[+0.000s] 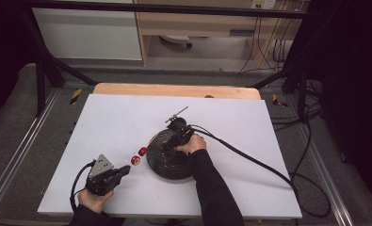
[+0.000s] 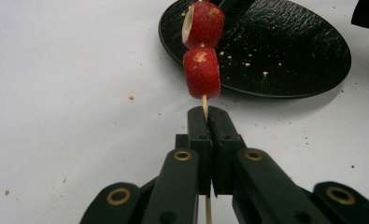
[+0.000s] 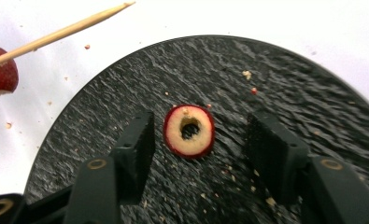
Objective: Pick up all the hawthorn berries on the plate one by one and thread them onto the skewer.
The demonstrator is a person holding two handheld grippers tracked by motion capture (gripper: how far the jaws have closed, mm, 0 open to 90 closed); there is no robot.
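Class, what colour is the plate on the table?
Black, with a rippled texture; the plate shows best in the right gripper view.

table: white sheet (image 1: 127, 122) over a wooden top (image 1: 174, 89) | floor: grey carpet (image 1: 14, 117) with metal rails (image 1: 19, 150) at both sides | frame: black bars (image 1: 165, 8) across top | back: white cabinet (image 1: 87, 33), light-wood desk (image 1: 198, 23), dangling cables (image 1: 268, 47) | sides: dark curtains (image 1: 353, 70)
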